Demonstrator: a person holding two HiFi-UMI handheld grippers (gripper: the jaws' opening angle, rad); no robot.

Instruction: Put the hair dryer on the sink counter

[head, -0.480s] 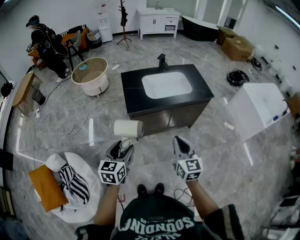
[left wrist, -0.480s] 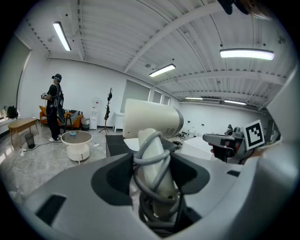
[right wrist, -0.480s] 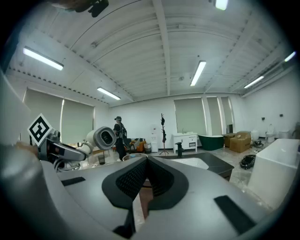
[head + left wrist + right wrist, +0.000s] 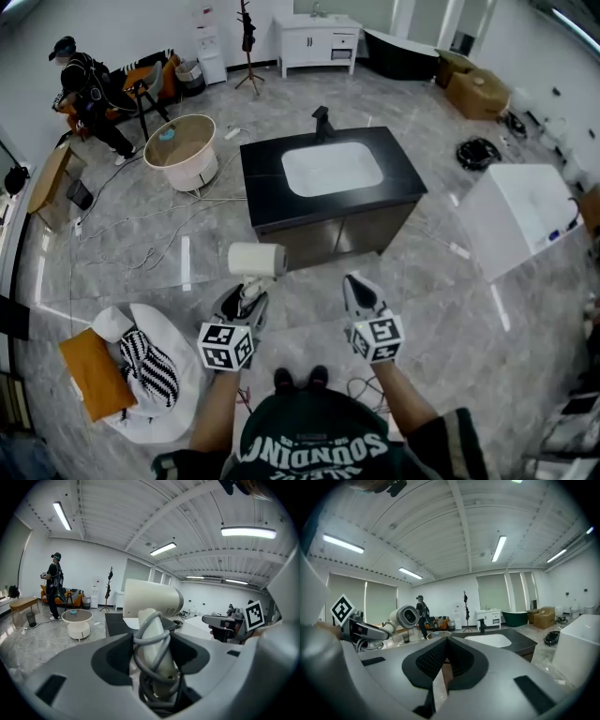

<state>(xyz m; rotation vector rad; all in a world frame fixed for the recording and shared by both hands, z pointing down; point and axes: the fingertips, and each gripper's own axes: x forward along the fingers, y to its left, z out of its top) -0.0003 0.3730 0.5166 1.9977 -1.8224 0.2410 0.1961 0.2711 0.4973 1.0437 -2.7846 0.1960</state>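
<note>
The left gripper (image 4: 244, 302) clamps the cord-wound handle of the white hair dryer (image 4: 256, 258) and holds it above the floor — short of the black sink worktop (image 4: 272, 192), barrel toward it. The right gripper (image 4: 361, 292) hangs alongside, apart from the dryer — jaws pressed together, nothing between them.

From the head view, a person in dark clothes (image 4: 82, 84) is at ten o'clock beside an orange chair (image 4: 141, 75), with a round white tub (image 4: 180, 150) nearer the middle. At twelve o'clock stand a coat rack (image 4: 247, 42) and a white vanity cabinet (image 4: 317, 42). A black bathtub (image 4: 398, 54) and cardboard boxes (image 4: 476, 94) lie towards one o'clock. A large white box (image 4: 516, 216) sits at three o'clock. At eight o'clock a striped cloth (image 4: 152, 370) lies on a white bag (image 4: 173, 323) beside an orange pad (image 4: 92, 377). Loose cables (image 4: 141, 220) trail at nine o'clock.
</note>
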